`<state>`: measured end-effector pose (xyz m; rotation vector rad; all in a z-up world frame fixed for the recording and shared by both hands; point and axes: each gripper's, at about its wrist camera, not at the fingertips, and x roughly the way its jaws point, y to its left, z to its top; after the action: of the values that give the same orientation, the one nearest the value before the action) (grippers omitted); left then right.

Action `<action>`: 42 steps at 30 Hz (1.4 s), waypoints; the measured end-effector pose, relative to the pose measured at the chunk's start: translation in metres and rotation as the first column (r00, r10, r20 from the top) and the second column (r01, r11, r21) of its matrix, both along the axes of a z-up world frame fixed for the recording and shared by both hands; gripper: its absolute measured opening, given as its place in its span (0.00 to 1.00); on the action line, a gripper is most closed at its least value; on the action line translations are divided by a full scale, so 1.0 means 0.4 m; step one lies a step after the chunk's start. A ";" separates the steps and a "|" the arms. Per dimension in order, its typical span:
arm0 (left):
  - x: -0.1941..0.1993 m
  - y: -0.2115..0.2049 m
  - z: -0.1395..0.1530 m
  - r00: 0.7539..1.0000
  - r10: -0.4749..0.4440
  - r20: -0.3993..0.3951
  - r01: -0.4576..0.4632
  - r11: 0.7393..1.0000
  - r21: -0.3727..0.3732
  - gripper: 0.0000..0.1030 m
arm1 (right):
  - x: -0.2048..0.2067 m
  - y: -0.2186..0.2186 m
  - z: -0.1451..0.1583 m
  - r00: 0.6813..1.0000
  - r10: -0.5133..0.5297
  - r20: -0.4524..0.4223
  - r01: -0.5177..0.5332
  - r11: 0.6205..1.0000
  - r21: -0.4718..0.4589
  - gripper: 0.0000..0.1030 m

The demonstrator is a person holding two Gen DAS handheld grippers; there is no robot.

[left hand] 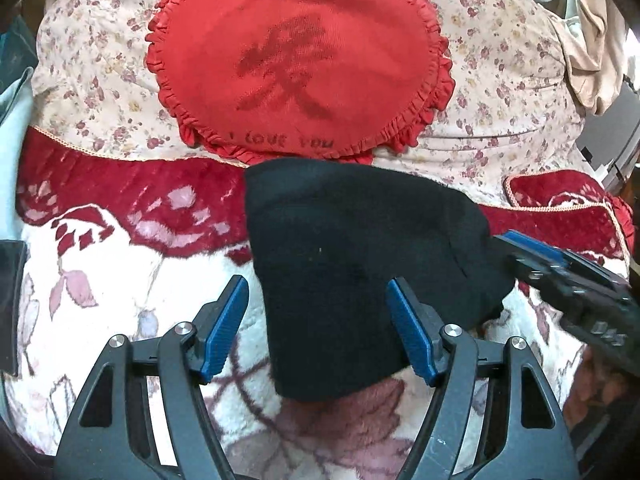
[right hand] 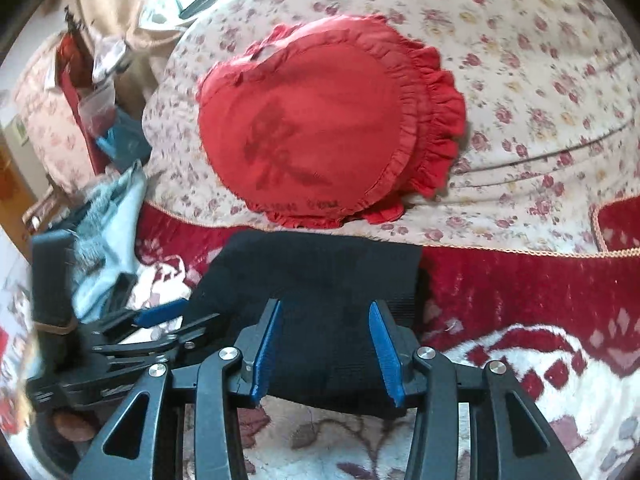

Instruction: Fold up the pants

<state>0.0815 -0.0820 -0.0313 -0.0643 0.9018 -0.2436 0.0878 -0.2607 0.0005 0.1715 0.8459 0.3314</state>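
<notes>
While both hand-held grippers are hovering with their blue pads spread and nothing pinched, the fold is looking pretty much done to me. The left hand-held gripper (left hand: 316, 324) is hanging over the near left edge of the black knit pants (left hand: 352, 264); one pad is sitting over bare blanket and the other over the dark cloth, so it's released, not grasping. The right hand-held gripper (right hand: 326, 346) is straddling the near edge of the same bundle with its jaws apart too, cloth lying between the pads but not squeezed as far as I can tell.

The pants are lying as a compact dark rectangle on the plush red-and-white flower-patterned blanket (left hand: 120, 292), just in front of the red heart-shaped ruffled cushion (left hand: 296, 60), which is leaning on the cream floral-print bedding (left hand: 500, 92). My guess is the grippers are sitting at the two near corners because that's where you'd let go after bringing one end over, or where you'd grab for another fold.

Hard to make out: black on black is hiding any fold lines, so I can't tell how many layers there are or which end is the waistband. The right-wrist view is a bit blurry, and the clutter on its left side is mostly unreadable.
</notes>
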 end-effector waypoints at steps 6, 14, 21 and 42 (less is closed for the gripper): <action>0.002 -0.003 -0.054 0.999 0.017 -0.031 -0.017 1.000 0.022 0.70 | 0.010 0.034 -0.083 0.998 -0.020 -0.054 0.014 0.994 -0.109 0.42; -0.019 -0.013 -0.029 0.998 0.048 0.038 -0.050 0.997 0.054 0.70 | -0.017 0.020 -0.061 0.999 -0.038 -0.020 0.036 0.997 -0.073 0.42; -0.069 0.011 0.026 0.991 0.098 0.087 -0.100 0.995 0.024 0.70 | -0.081 0.012 -0.007 0.997 -0.077 0.024 0.078 0.995 -0.065 0.42; -0.202 0.043 0.102 0.970 0.156 0.185 -0.176 0.979 0.099 0.70 | -0.171 0.044 0.057 0.996 -0.075 0.046 0.078 0.995 -0.067 0.42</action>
<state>0.0008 -0.0646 0.0097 -0.0112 0.7281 -0.0395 0.0195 -0.2431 0.0233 0.1323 0.8044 0.2328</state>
